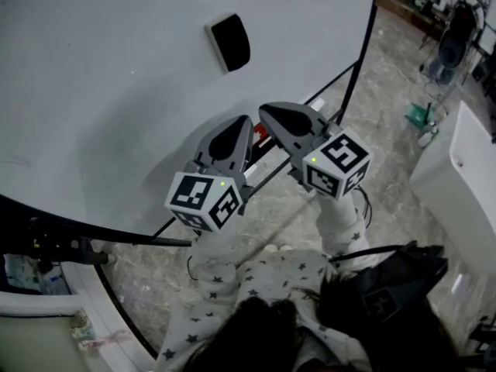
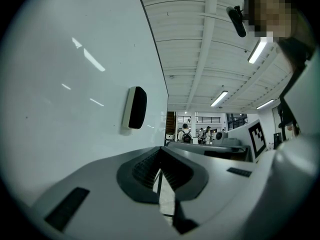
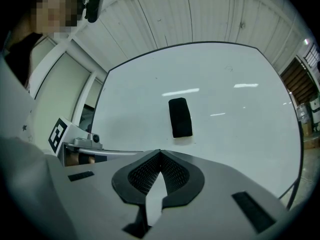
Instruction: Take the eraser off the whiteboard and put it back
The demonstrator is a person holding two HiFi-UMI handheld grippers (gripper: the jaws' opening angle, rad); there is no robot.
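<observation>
A black eraser (image 1: 229, 43) with a white backing sticks to the whiteboard (image 1: 101, 91), above both grippers. It shows edge-on in the left gripper view as the eraser (image 2: 135, 107) and face-on in the right gripper view as the eraser (image 3: 180, 117). My left gripper (image 1: 246, 120) and right gripper (image 1: 263, 111) sit side by side below the eraser, apart from it, pointing toward the board. The jaws of the left gripper (image 2: 160, 152) meet with nothing between them. The right gripper (image 3: 160, 154) is likewise shut and empty.
The board stands on a black frame (image 1: 353, 76) with a ledge holding a red marker (image 1: 260, 134). A white cabinet (image 1: 457, 184) and a green object (image 1: 418, 115) are at the right on the marble floor. Distant people (image 2: 185, 134) stand beyond the board's edge.
</observation>
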